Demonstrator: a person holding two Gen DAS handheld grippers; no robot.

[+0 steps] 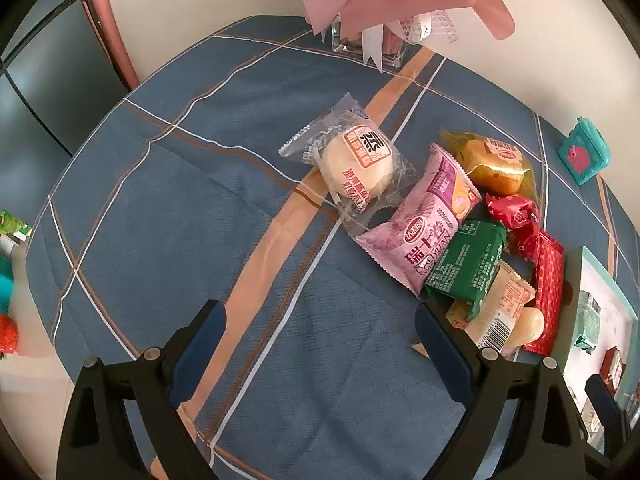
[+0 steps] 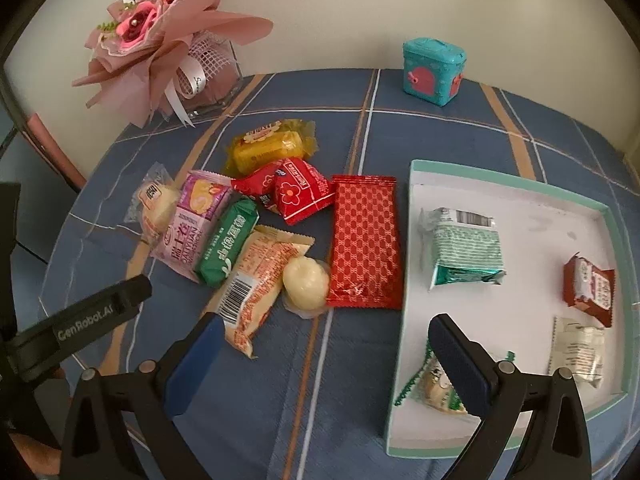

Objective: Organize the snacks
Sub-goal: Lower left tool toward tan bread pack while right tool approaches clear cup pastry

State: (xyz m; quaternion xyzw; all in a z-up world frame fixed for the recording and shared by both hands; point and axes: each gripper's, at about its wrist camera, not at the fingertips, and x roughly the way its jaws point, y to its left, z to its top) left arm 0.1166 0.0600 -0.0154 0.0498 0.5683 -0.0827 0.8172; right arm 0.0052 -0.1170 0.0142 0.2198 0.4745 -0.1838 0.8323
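Observation:
Several wrapped snacks lie in a heap on the blue plaid tablecloth: a clear-wrapped white bun (image 1: pixel 358 168) (image 2: pixel 154 206), a purple Swiss-roll pack (image 1: pixel 420 220) (image 2: pixel 192 224), a green pack (image 1: pixel 466 264) (image 2: pixel 228 242), a yellow cake (image 2: pixel 270 148), a red patterned pack (image 2: pixel 366 240) and a cream pack with a barcode (image 2: pixel 256 284). A white tray with a teal rim (image 2: pixel 404 280) holds several snacks. My left gripper (image 1: pixel 320 320) is open and empty above the cloth, left of the heap. My right gripper (image 2: pixel 324 332) is open and empty, straddling the tray's left rim.
A pink paper bouquet in a glass vase (image 2: pixel 172 52) stands at the back left. A small teal box with a pink door (image 2: pixel 434 70) stands at the back. The left gripper's body (image 2: pixel 80 320) shows at the left of the right wrist view.

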